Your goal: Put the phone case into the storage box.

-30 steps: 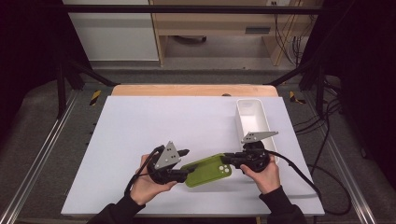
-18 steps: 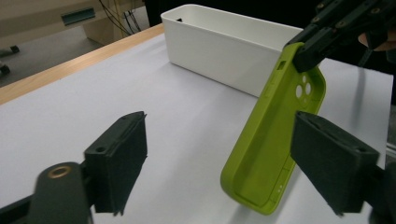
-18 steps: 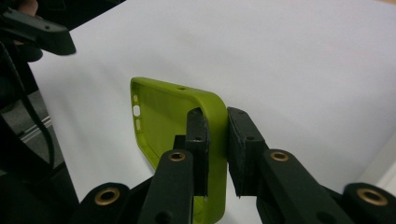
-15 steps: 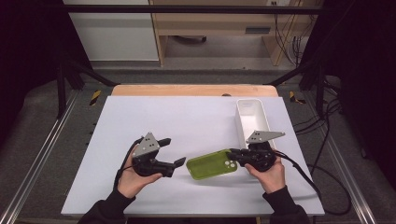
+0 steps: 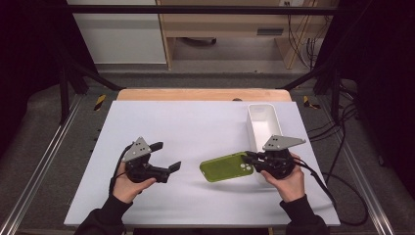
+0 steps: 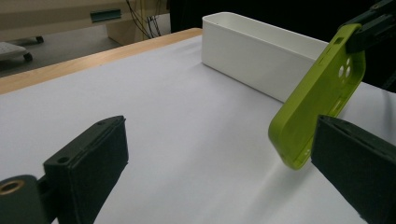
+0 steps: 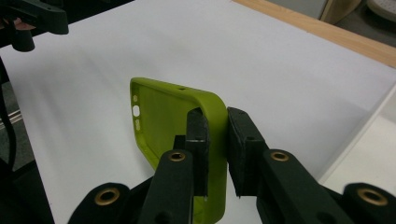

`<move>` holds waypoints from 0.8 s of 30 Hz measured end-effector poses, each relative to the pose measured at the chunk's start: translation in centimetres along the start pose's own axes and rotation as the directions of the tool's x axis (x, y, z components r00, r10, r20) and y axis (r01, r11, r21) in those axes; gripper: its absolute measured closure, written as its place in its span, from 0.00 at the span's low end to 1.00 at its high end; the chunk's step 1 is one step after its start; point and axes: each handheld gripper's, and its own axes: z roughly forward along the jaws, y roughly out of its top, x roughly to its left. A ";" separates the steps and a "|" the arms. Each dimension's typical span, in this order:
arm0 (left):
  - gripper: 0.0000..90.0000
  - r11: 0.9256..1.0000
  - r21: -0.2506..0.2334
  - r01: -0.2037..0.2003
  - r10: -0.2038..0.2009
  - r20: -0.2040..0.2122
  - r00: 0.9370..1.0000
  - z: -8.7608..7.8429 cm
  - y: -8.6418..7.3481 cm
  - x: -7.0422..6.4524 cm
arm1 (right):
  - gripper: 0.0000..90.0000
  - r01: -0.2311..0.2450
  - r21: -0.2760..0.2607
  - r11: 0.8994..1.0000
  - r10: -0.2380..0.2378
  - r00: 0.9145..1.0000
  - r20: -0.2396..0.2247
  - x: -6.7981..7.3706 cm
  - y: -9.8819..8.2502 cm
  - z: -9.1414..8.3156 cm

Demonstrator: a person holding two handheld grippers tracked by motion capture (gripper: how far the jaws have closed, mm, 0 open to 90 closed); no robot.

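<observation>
A lime-green phone case (image 5: 226,167) hangs just above the white table (image 5: 195,122) at front centre-right, tilted on its long edge. My right gripper (image 5: 250,161) is shut on its right end. In the right gripper view the pads pinch the case's wall (image 7: 163,116) at the right gripper (image 7: 217,126). My left gripper (image 5: 166,155) is well to the left of the case. Its jaws have just been opening and stand wide apart with nothing between them. In the left gripper view the left gripper (image 6: 224,140) looks toward the case (image 6: 317,102), which is apart from its jaws.
A long white bin (image 5: 263,122) stands at the back right of the table, just behind my right hand; it also lies past the case as the white bin (image 6: 252,51). The table's wooden far edge (image 5: 195,94) and metal frame rails surround the work area.
The left gripper let go of the green case, opened its jaws and moved off to the left. The right gripper kept its grip and carried the case slightly right.
</observation>
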 end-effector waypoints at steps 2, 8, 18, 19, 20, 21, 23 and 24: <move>0.04 1.000 -0.006 0.004 -0.004 -0.005 1.000 -0.4 -0.4 0.4 | 0.89 0.011 -0.005 1.000 -0.010 1.000 0.011 0.0 0.2 -0.3; 0.04 1.000 -0.013 0.017 -0.018 -0.027 0.999 -1.5 -1.5 1.4 | 0.89 0.054 -0.019 0.998 -0.053 0.998 0.038 0.2 1.1 -1.0; 0.02 0.999 -0.028 0.034 -0.035 -0.071 0.997 -3.0 -3.2 3.0 | 0.89 0.139 0.003 0.990 -0.138 0.986 0.097 0.7 3.5 -2.0; 0.02 0.999 -0.028 0.037 -0.038 -0.073 0.997 -3.1 -3.4 3.2 | 0.89 0.142 0.004 0.990 -0.142 0.985 0.101 0.7 3.7 -2.2; 0.02 0.999 -0.027 0.039 -0.041 -0.071 0.997 -3.2 -3.5 3.3 | 0.89 0.151 0.007 0.989 -0.151 0.983 0.108 0.7 4.0 -2.4; 0.02 0.999 -0.026 0.040 -0.042 -0.072 0.997 -3.2 -3.7 3.4 | 0.89 0.151 0.012 0.988 -0.152 0.982 0.113 0.8 4.2 -2.5; 0.02 0.999 -0.020 0.042 -0.043 -0.081 0.996 -3.3 -4.0 3.7 | 0.89 0.165 0.019 0.986 -0.166 0.979 0.121 0.7 4.5 -2.7; 0.02 0.999 -0.021 0.041 -0.043 -0.084 0.996 -3.3 -4.0 3.8 | 0.89 0.171 0.023 0.985 -0.173 0.977 0.124 0.7 4.7 -2.8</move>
